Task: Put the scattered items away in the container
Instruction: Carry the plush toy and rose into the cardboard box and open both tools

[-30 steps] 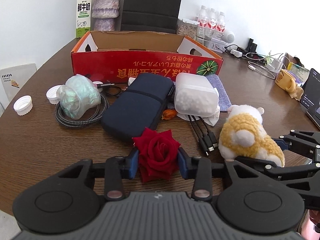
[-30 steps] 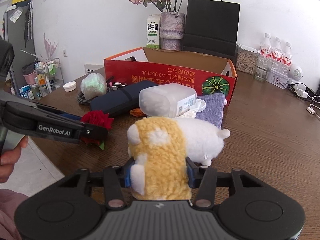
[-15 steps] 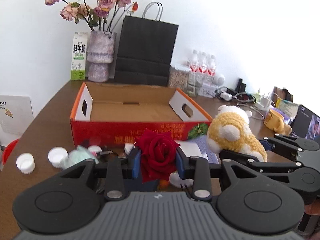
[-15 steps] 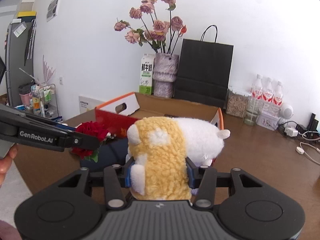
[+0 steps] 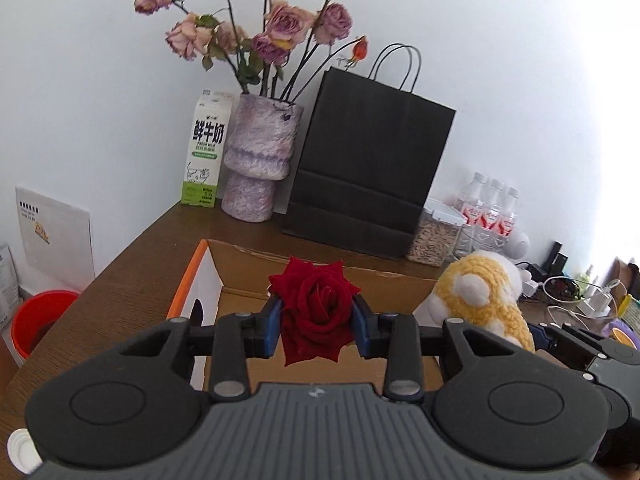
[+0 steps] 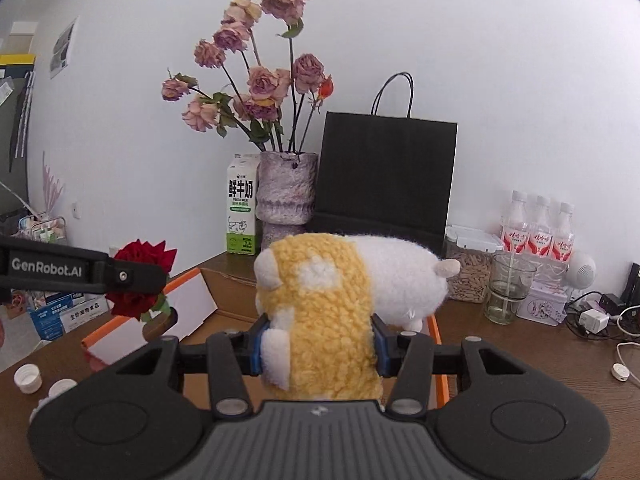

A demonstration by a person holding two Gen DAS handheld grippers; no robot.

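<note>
Both tools are loaded. The left gripper point(image 5: 316, 330) has its blue pads pressed into a red rose point(image 5: 314, 310), jaws nearly together around the bloom. The right gripper point(image 6: 318, 346) is clamped on the yellow-and-white plush toy point(image 6: 332, 304), jaws held about half apart by its body.

A second ago both were low over the table among the clutter; now they are up and carried forward, and the open cardboard box point(image 5: 236, 276) sits right under them in the lower middle of each view. The dark case, cables and white tub that filled the foreground then have dropped out of sight beneath the tools. To me that means the pick-up is done and the drop is next: the rose hangs over the box's brown floor, and the toy's white end juts past the far right rim.

The rose looks fresh, deep crimson, petals a little squeezed at the sides. The toy is woolly, its yellow back toward the camera and small ears sticking out; it bulges around the pads, soft enough to spring back when let go.

Two white bottle caps point(image 6: 28, 378) lie on the table at lower left of the right view.
</note>
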